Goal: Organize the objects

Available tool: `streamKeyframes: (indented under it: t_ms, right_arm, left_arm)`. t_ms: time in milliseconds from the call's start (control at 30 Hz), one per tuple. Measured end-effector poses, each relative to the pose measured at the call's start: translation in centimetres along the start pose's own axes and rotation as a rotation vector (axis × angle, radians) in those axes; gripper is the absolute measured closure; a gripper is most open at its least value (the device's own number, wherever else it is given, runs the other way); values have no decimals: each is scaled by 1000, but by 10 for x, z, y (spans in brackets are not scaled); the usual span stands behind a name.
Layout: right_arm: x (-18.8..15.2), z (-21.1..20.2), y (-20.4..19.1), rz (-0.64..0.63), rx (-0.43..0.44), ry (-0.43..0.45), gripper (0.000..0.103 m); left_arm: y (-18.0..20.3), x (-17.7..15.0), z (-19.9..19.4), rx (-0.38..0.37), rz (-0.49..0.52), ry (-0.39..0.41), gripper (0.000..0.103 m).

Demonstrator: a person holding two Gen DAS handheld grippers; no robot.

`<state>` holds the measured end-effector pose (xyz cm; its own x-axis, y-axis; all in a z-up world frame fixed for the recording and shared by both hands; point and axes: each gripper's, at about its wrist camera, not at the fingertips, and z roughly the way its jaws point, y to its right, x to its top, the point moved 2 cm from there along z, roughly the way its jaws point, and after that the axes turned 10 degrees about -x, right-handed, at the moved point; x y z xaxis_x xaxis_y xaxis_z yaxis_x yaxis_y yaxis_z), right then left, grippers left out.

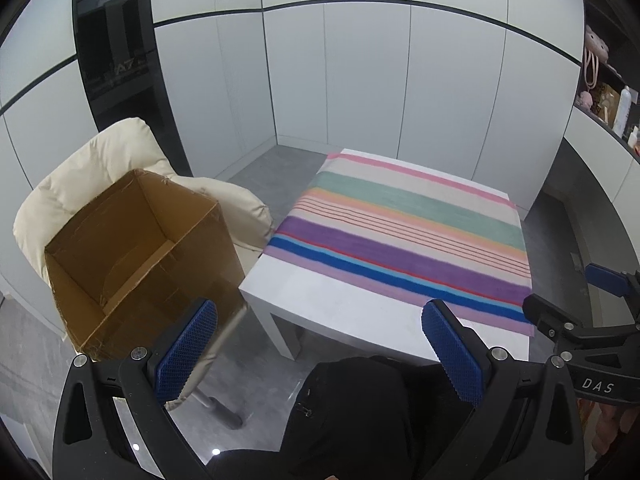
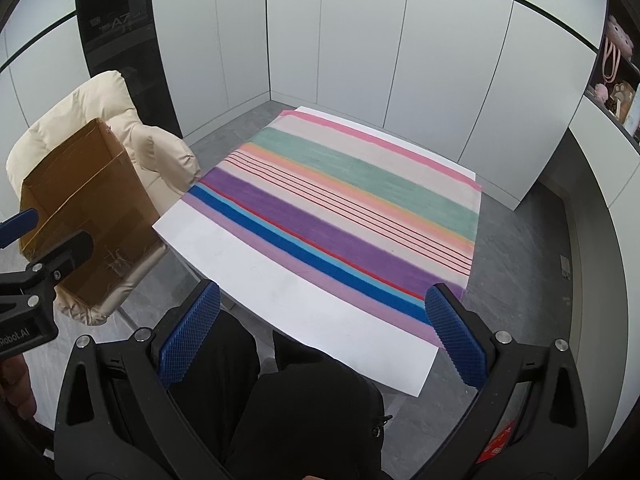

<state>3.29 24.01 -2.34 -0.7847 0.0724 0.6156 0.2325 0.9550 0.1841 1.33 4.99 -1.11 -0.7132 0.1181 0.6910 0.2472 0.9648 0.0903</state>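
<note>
Objects to organize: 0 visible on worktop (image 1: 352,308) or cloth, so task likely done or not yet begun; cannot tell which.

1 white worktop, low, straight ahead of both cameras, within easy reach of seated person.
1 striped cloth (image 2: 344,216) spread flat over far part of worktop, near strip left bare; probably laid as work surface.
1 cream padded chair (image 1: 80,176) just beside worktop's left edge, serving as stand for box.
1 cardboard box (image 1: 136,256) on chair seat, flaps open, mouth tilted toward worktop, looks empty; likely the drop-off bin, set close for short carries.
2 tongs: left tongs (image 1: 320,356) spread wide, holding nothing, hovering over near edge and person's dark-clothed lap (image 2: 304,400); right tongs (image 2: 324,336) likewise wide apart, holding nothing.
Shelf (image 1: 608,96) at far right holds small items, too small to count.
</note>
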Motion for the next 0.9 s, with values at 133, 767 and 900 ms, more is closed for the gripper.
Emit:
streamKeyframes:
  t_ms: [133, 767, 900]
  right_arm:
    - [0, 0, -4, -5, 6, -1, 0]
    - [2, 2, -9, 7, 14, -11, 0]
    - [2, 2, -8, 10, 14, -10, 0]
  left_arm:
    - [3, 0, -3, -10, 10, 16, 0]
    - [11, -2, -2, 13, 43, 10, 0]
    - [12, -3, 0, 6, 41, 5, 0]
